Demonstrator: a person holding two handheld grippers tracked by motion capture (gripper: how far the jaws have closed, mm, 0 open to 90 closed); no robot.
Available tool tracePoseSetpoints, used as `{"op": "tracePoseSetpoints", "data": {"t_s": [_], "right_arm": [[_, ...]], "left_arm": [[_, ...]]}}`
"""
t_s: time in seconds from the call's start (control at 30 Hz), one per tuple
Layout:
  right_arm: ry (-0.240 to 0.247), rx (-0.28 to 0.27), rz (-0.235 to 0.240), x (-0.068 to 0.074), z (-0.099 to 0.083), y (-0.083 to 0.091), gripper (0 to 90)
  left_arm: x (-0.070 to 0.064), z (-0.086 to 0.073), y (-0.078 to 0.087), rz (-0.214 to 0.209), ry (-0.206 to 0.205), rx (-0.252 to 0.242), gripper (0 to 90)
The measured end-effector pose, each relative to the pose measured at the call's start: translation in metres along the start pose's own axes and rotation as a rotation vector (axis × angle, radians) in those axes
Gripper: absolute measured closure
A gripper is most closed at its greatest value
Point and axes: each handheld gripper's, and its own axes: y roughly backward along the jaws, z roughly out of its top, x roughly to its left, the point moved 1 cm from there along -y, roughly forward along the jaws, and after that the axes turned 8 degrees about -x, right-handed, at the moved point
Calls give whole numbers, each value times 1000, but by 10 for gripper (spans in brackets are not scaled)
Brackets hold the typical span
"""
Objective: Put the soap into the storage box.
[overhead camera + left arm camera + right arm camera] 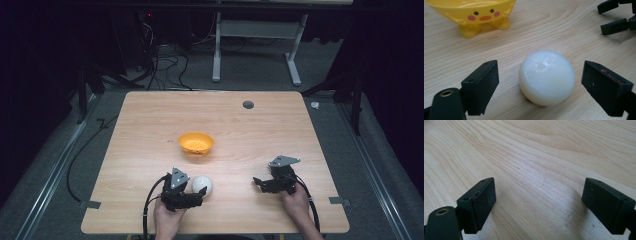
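One white ball (pixel 202 185), one yellow bowl (pixel 196 143), two tools, and that is all on the counter (pixel 150 120). The ball sits near the front edge, left of centre, and the left tool (pixel 200 192) is right at it: in the left gripper view the ball (pixel 547 77) lies between the two black jaws, which stand wide, a clear gap on either side, neither pad touching. The bowl, with a duck face and little feet (pixel 474 15), stands beyond the ball towards the middle of the counter, apart from it. The right tool (pixel 258 183) rests over bare wood well to the right, jaws spread wide and holding nothing; its own view shows plain wood grain (pixel 536 165) between them. Plenty of open counter lies between the two tools and all across the far half. One small dark round hole (pixel 248 104) marks the far side. Nothing stands between ball and bowl.
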Motion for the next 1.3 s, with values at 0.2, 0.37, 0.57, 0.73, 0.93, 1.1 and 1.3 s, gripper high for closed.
{"op": "tracePoseSetpoints", "data": {"t_s": [0.2,0.37,0.57,0.73,0.93,1.1,1.3], "right_arm": [[-1,0,0,0,0,0,127],[0,0,0,0,0,0,128],[-2,-1,0,0,0,0,127],[-2,0,-1,0,0,0,127],[-3,-2,-2,0,0,0,127],[-2,0,0,0,0,0,127],[-2,-1,0,0,0,0,127]], "left_arm": [[-4,-3,-7,-2,-12,8,142],[-5,-3,-16,1,-18,23,142],[-10,-5,-27,8,-44,45,142],[-10,-7,-33,13,-38,57,143],[-12,-11,-40,28,-35,71,155],[-12,-14,-43,40,-41,76,176],[-13,-15,-45,44,-44,82,219]]}}
